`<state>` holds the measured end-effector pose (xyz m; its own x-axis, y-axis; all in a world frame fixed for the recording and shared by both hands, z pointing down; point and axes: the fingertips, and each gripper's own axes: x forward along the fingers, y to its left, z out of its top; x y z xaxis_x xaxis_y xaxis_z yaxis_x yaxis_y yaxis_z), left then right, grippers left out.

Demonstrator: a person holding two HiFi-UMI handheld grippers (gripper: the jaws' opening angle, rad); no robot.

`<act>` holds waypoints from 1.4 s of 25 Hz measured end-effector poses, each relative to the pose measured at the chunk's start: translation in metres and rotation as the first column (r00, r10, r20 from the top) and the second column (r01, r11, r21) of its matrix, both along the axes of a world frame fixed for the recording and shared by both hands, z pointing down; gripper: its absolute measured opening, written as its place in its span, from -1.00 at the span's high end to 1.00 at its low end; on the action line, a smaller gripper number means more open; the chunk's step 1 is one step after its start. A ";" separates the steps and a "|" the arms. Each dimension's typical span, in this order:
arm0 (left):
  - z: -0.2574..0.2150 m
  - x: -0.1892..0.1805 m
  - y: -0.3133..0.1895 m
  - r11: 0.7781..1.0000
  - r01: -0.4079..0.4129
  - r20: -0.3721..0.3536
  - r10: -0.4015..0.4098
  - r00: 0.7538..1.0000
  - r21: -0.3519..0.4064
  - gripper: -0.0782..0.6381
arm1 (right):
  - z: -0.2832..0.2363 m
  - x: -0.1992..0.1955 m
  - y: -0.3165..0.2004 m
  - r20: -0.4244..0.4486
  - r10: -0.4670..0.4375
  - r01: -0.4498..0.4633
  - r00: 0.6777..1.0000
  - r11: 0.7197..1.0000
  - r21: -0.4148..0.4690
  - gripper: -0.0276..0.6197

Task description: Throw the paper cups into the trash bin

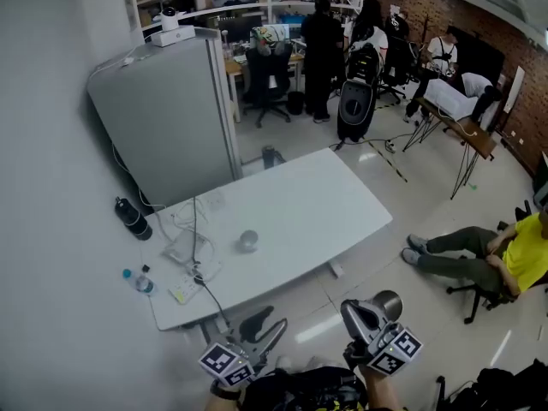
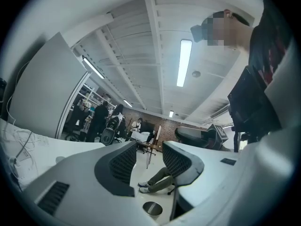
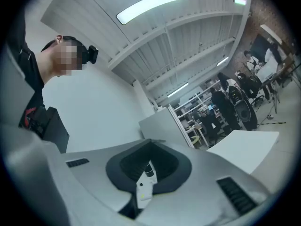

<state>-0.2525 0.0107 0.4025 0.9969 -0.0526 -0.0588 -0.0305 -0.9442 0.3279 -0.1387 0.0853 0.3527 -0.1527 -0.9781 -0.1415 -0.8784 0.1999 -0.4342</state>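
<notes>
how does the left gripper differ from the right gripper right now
The left gripper has its jaws spread apart; the right gripper has its jaws closed together. In the head view the left gripper sits near the front edge of the white table, while the right gripper overlaps the metal trash bin. Both hold nothing; the paper cup stands on the table.

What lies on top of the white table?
On the table: one cup, cables and a power strip; a dark bottle and a clear bottle are at its left edge. The cables cover part of the top; the cup's inside cannot be seen.
</notes>
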 end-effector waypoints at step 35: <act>-0.016 0.061 -0.201 0.935 0.352 0.051 -0.355 0.934 0.048 0.32 | -0.013 0.085 -0.221 -0.087 -0.218 0.223 0.972 0.974 0.050 0.90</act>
<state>-0.1916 -0.1908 0.3868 0.9160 -0.4011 -0.0102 -0.3825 -0.8805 0.2801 -0.0541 -0.1353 0.3396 -0.3769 -0.9093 -0.1762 -0.8414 0.4156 -0.3454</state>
